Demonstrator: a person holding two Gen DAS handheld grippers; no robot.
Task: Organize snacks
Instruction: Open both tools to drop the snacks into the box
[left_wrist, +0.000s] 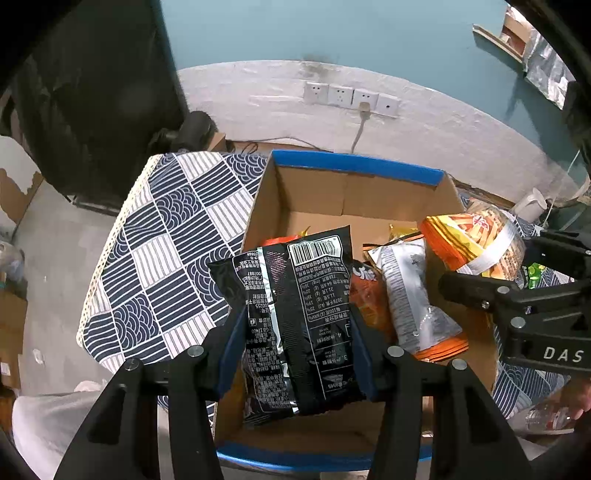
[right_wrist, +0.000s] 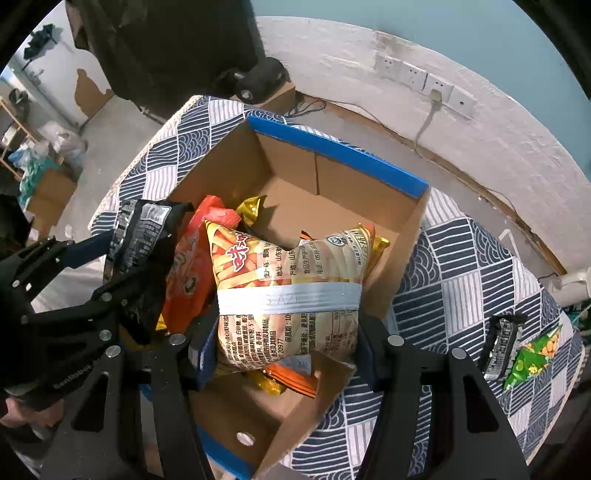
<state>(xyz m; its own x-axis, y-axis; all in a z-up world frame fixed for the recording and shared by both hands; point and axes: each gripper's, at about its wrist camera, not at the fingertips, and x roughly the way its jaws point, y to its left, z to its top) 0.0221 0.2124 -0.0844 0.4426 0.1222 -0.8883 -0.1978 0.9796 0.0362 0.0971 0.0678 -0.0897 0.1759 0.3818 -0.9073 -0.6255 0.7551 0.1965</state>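
A cardboard box (left_wrist: 306, 192) with blue-taped rims stands on the patterned table; it also shows in the right wrist view (right_wrist: 343, 184). My left gripper (left_wrist: 295, 350) is shut on a black snack bag (left_wrist: 295, 314) and holds it over the box's left side; the bag shows at left in the right wrist view (right_wrist: 140, 236). My right gripper (right_wrist: 284, 343) is shut on a yellow-orange fries bag (right_wrist: 291, 280) with a grey tape band, above the box; it shows at right in the left wrist view (left_wrist: 469, 240). Orange (right_wrist: 188, 273) and silver (left_wrist: 406, 291) bags lie inside the box.
A blue-white patterned tablecloth (left_wrist: 166, 240) covers the table. On the table right of the box lie a black packet (right_wrist: 502, 347) and a green packet (right_wrist: 535, 354). Wall sockets (left_wrist: 351, 96) with a cable sit on the white wall behind.
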